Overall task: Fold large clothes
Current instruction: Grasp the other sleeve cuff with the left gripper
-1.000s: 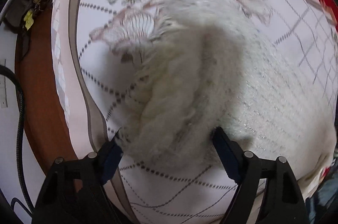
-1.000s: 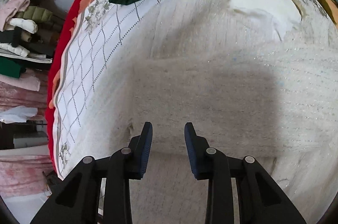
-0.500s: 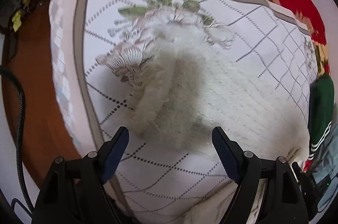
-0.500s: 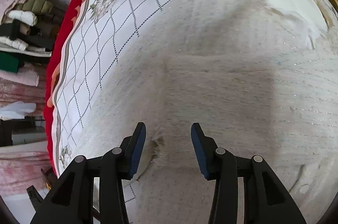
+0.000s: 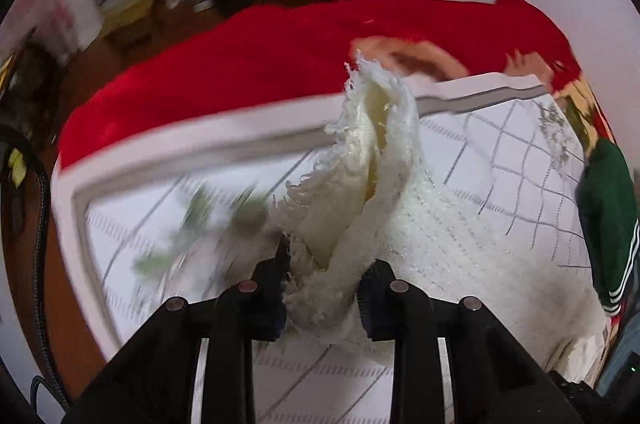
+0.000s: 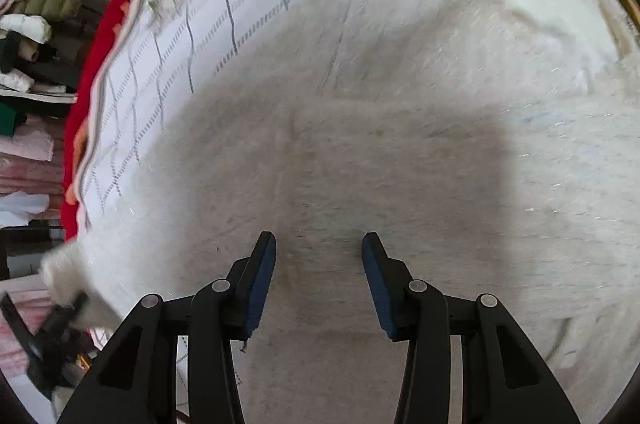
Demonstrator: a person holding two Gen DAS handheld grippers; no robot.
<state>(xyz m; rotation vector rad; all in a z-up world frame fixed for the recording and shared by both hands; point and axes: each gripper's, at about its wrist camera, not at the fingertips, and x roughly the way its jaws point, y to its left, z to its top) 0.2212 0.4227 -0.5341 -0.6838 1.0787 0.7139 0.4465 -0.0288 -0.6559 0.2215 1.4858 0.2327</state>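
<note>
Left wrist view: left gripper (image 5: 322, 284) clamps the cream sweater's sleeve (image 5: 360, 159), raised toward 12 o'clock; right gripper (image 6: 319, 280) hovers open, empty; next, lay sleeve across body.

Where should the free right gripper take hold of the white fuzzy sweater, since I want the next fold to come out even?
Probably the sweater edge near the sheet, approached from that side. The right gripper hovers open over flat knit with nothing to pinch, while the left gripper already holds a bunched fringed end.
</note>
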